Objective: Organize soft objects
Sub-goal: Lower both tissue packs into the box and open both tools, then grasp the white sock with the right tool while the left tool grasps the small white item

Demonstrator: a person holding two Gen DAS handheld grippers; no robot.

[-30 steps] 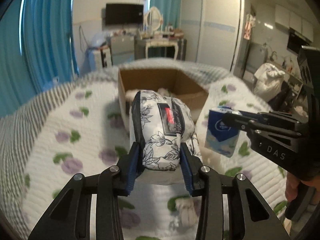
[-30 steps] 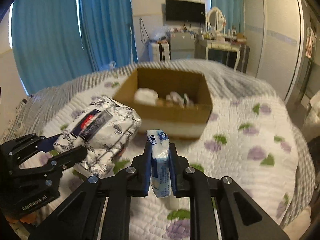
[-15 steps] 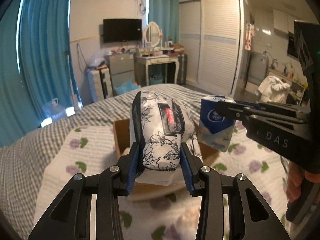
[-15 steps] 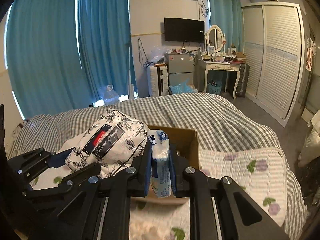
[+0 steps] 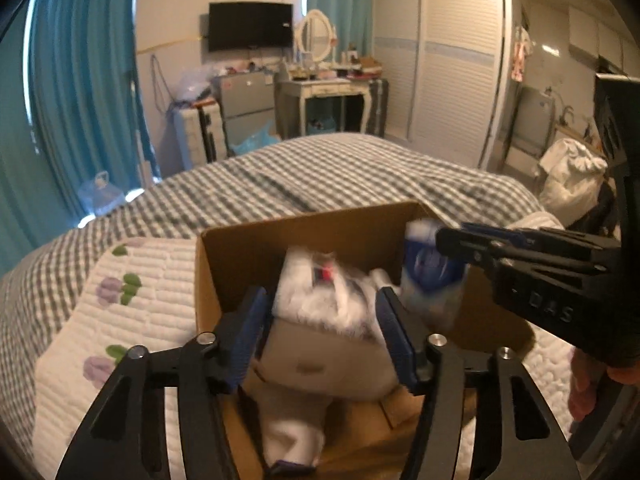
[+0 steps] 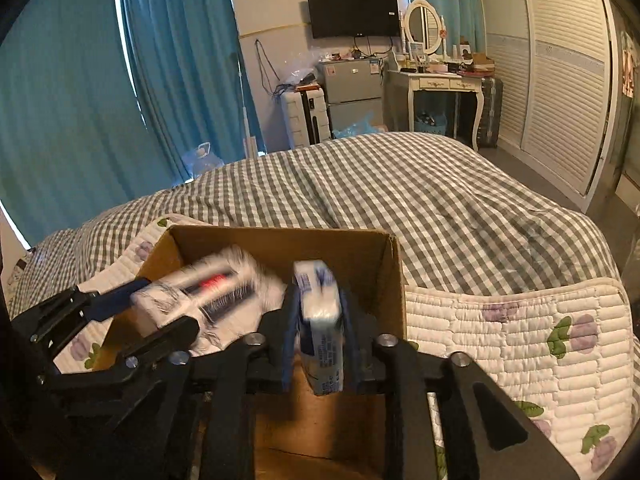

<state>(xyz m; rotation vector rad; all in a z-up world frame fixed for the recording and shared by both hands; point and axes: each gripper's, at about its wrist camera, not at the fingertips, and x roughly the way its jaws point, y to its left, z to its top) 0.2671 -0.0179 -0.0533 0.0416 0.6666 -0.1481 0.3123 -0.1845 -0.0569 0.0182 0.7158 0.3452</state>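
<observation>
The floral tissue pack (image 5: 320,300) hangs blurred over the open cardboard box (image 5: 240,248); the left gripper (image 5: 320,320) has its fingers spread, seemingly letting go. The right gripper (image 6: 318,320) clamps the small blue tissue pack (image 6: 320,312) above the box's right side. I judge the step as dropping; next, release it. Only the left view shows items already lying on the box floor.

My left gripper's fingers flank a soft white tissue pack with black floral print and a red label (image 5: 326,296), blurred, over the open brown cardboard box (image 5: 240,256). Beside it, a small blue-and-white tissue packet (image 6: 322,320) stands upright between my right fingers.
</observation>
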